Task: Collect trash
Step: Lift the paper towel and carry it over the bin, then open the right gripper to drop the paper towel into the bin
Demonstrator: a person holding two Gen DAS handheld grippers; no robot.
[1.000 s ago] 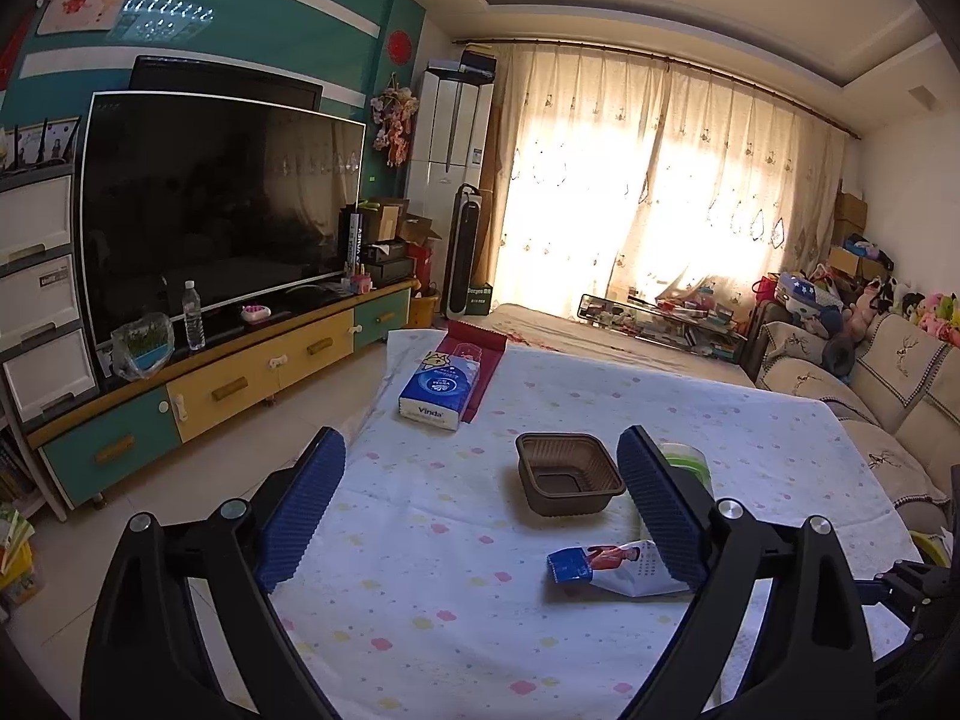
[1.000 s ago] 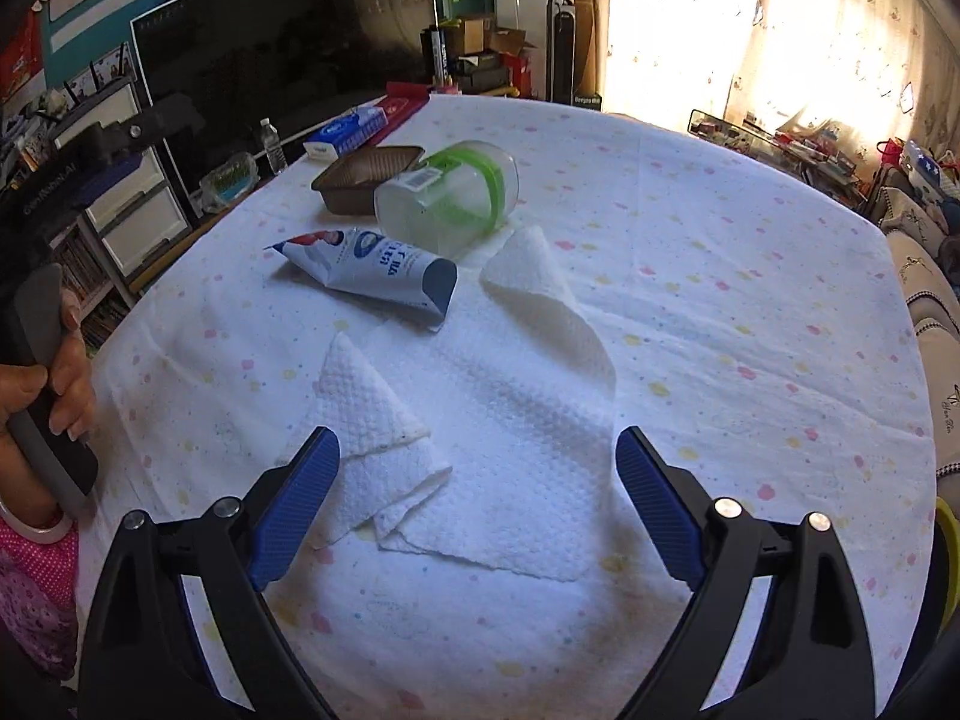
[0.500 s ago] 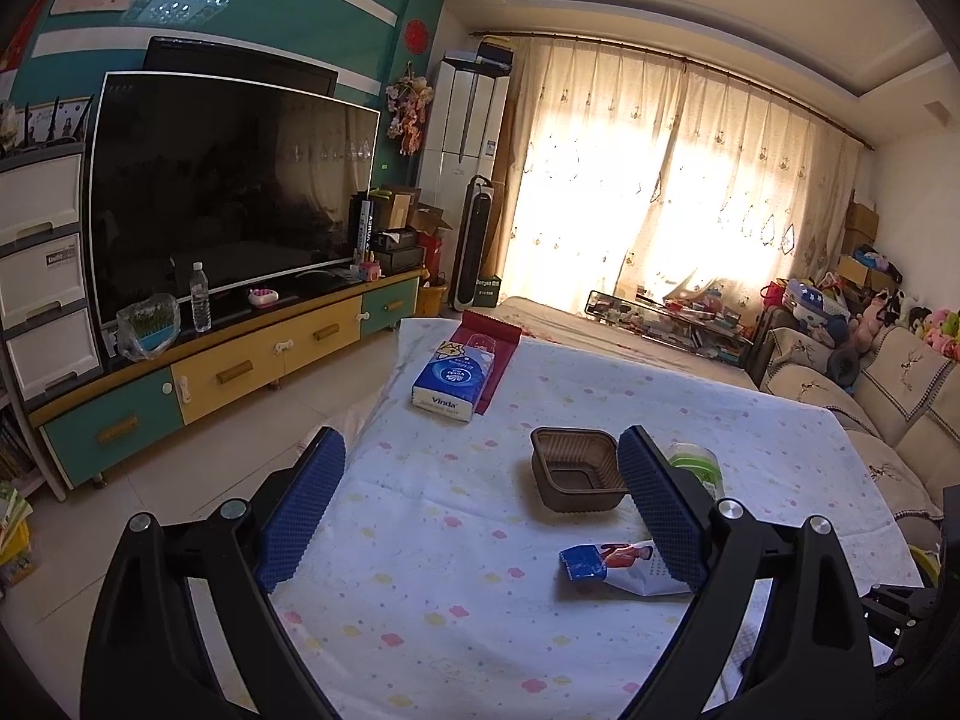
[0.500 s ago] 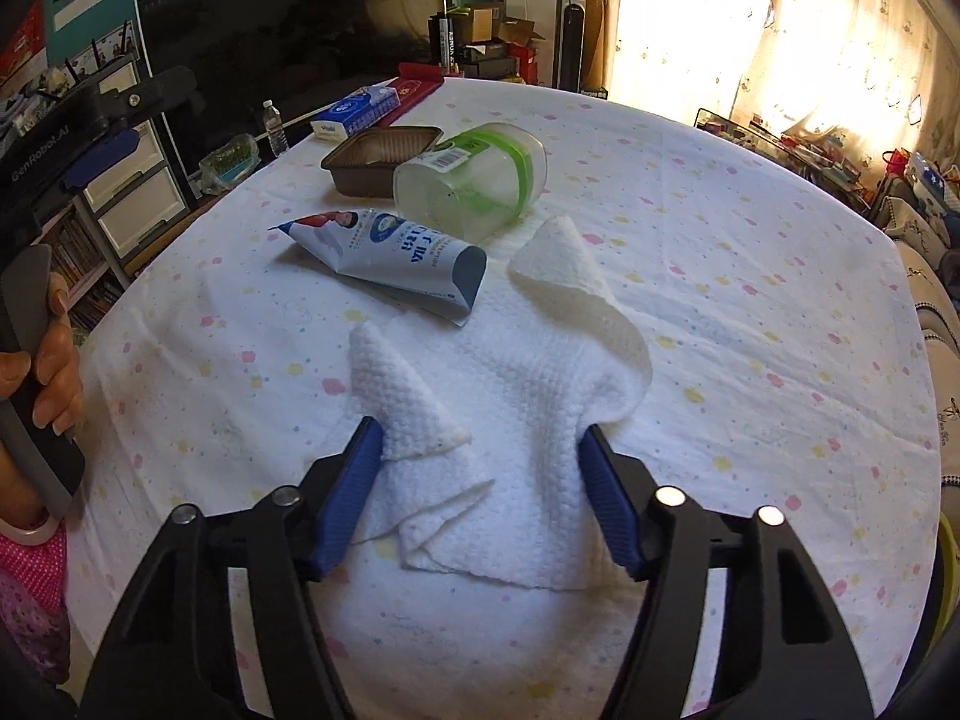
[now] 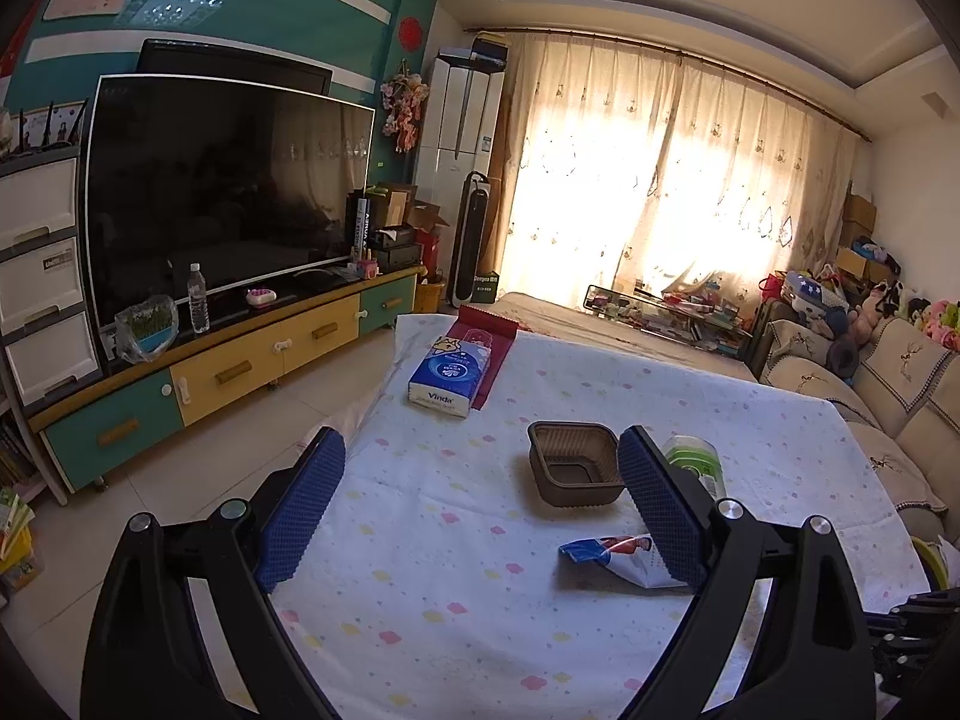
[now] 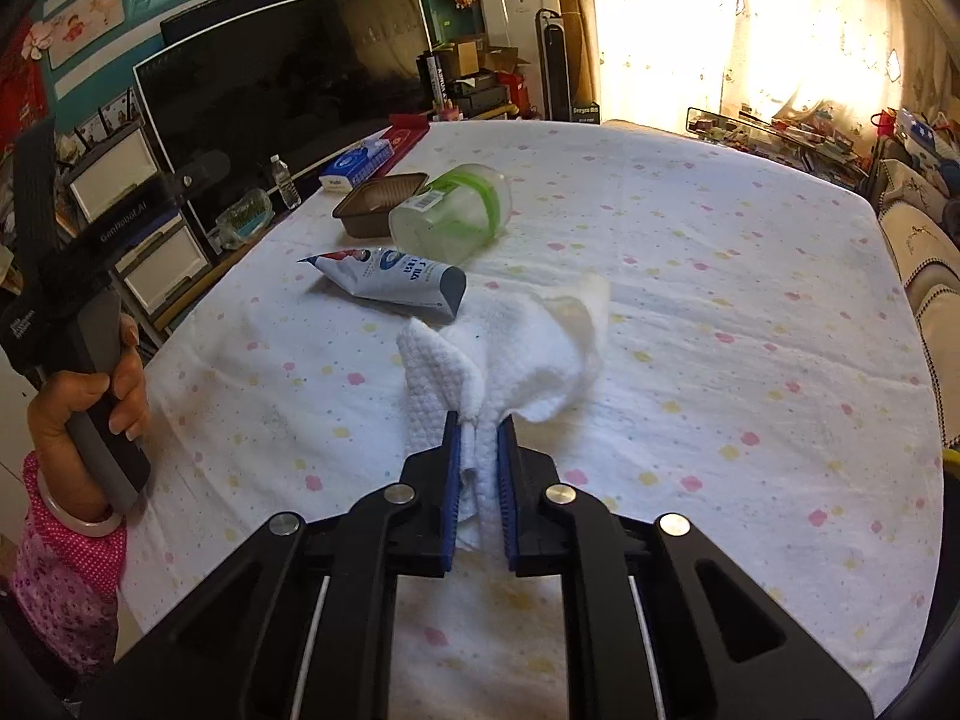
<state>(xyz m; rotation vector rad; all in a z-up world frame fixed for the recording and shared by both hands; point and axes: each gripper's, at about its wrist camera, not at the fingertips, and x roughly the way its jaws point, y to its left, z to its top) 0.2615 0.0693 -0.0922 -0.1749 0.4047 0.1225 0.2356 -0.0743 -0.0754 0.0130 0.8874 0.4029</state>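
My right gripper (image 6: 478,426) is shut on a white paper towel (image 6: 528,354), which is bunched up between the blue pads on the table. Just beyond it lie a squeezed blue-and-white tube (image 6: 390,279), a clear plastic jar with a green band (image 6: 453,216) on its side, and a brown plastic tray (image 6: 378,204). My left gripper (image 5: 480,480) is open and empty, held above the table's left side. In its view the brown tray (image 5: 573,471), the tube (image 5: 612,555) and part of the jar (image 5: 693,459) sit near its right finger.
The table has a white cloth with coloured dots (image 5: 456,588). A blue Vinda tissue pack (image 5: 450,375) lies on a red packet (image 5: 489,330) at the far end. A TV stand (image 5: 228,360) stands to the left, a sofa (image 5: 900,396) to the right.
My right gripper has closed from wide open onto the paper towel, gathering it into a bunch. My left gripper stayed open and has drifted back slightly.
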